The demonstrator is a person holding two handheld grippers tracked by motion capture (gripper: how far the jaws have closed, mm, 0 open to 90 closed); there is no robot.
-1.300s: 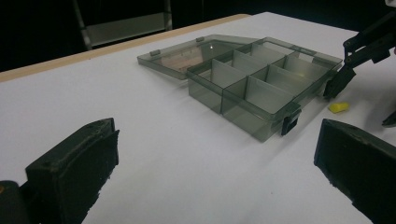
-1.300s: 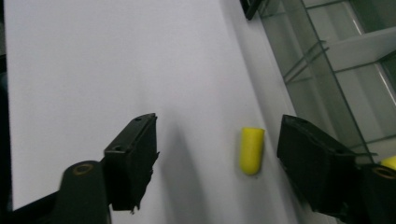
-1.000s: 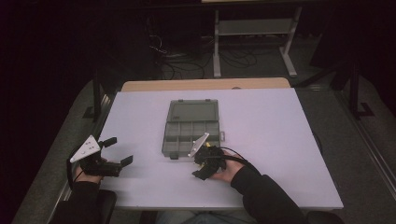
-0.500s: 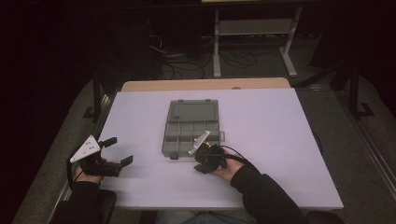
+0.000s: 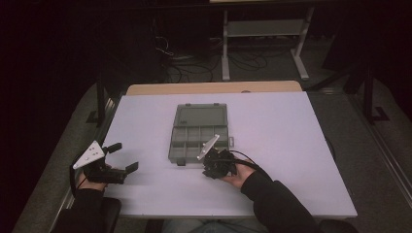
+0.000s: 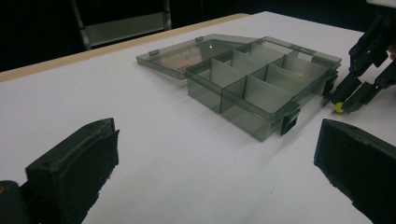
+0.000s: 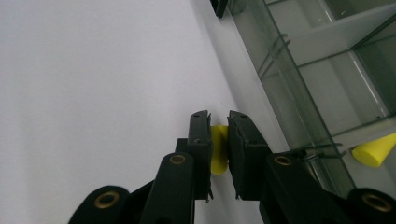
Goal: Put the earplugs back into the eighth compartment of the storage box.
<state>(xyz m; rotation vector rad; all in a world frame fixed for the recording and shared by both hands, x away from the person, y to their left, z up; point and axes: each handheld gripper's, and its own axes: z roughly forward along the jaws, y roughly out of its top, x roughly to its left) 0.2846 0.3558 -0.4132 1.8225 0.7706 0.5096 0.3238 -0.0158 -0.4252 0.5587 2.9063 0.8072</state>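
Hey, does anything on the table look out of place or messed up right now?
Nothing stands out. The organizer box lies open and flat on the table, undamaged. The right gripper pinches a small yellow piece beside the box; another yellow piece lies inside a compartment. Left gripper is open.

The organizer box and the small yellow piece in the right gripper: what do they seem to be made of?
The organizer box looks like smoky translucent hard plastic: the table shows through its glossy walls and dividers. The yellow piece, pinched by the right gripper, is matte and rounded, perhaps foam or soft plastic; I cannot tell which.
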